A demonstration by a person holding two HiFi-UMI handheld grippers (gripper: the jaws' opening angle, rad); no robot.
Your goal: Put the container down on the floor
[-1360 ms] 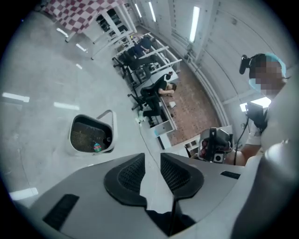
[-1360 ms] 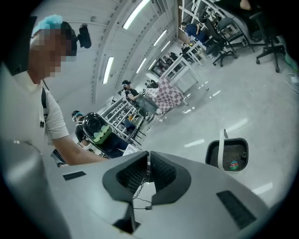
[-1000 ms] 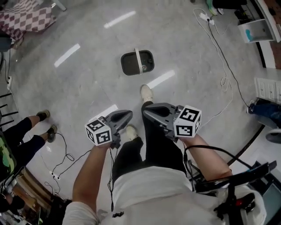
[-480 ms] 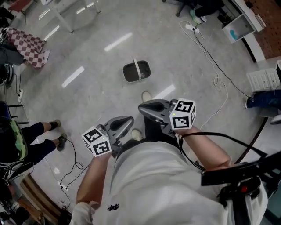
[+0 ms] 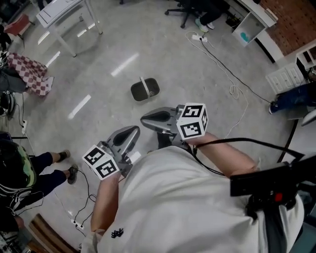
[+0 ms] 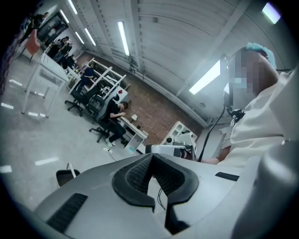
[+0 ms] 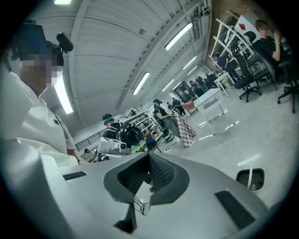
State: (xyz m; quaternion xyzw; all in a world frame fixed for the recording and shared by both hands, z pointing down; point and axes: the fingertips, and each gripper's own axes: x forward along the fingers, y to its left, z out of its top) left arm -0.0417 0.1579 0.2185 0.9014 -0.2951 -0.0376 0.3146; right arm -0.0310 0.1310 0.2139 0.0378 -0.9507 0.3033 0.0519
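The left tool [image 5: 132, 130] is near the person's body with its jaws closed together on nothing, the right tool [image 5: 145, 119] just beside it is likewise closed and empty, and the dark container [image 5: 144, 89] with its pale handle sits farther off on the floor [image 5: 98, 59], apart from both.

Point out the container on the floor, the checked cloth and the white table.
container [image 5: 145, 89], head view, its middle, at the white handle.
checked cloth [image 5: 32, 71], head view, middle of the fabric.
white table [image 5: 59, 11], head view, its top.
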